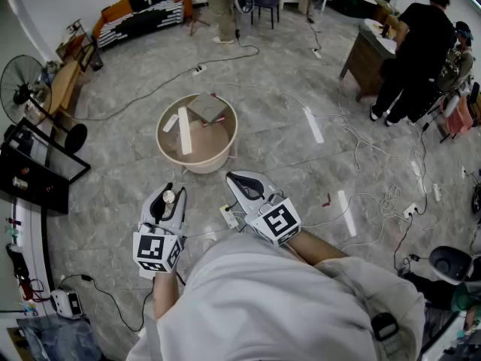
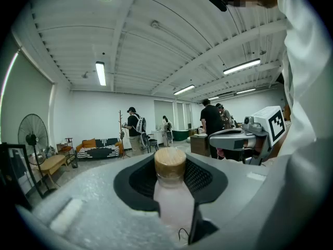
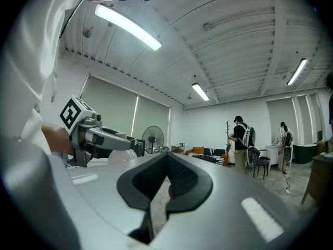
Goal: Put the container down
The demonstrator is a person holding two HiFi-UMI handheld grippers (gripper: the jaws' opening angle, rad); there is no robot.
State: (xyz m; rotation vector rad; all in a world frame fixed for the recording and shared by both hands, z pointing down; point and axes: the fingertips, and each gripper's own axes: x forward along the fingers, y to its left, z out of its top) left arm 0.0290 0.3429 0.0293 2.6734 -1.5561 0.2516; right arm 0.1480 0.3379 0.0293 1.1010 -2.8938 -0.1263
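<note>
Bottle (image 2: 174, 204) (wooden cap (image 2: 170, 163), pale pink) clamped in left hand-held gripper (image 1: 168, 195).

- I hold two grippers, one in each hand: the left gripper (image 1: 169, 192) and the right gripper (image 1: 235, 179).
- Each carries one marker cube, two in all: the left cube (image 1: 156, 252) and the right cube (image 1: 276, 222).
- I count one bottle (image 2: 171, 202), with one round cap (image 2: 170, 163).
- One round tub (image 1: 207, 164) stands on the floor.
- In it lie one white strip (image 1: 184, 130) and one grey square board (image 1: 207, 109).
- I see one standing fan (image 1: 22, 89) for certain.
- There is one striped sofa (image 1: 143, 17).
- There is one coat stand (image 2: 120, 129).
- Four other people are in the room: one with a backpack (image 2: 134, 132), one beyond the chairs (image 2: 166, 129), one in black (image 2: 210, 124), and one just behind (image 2: 225, 117).
</note>
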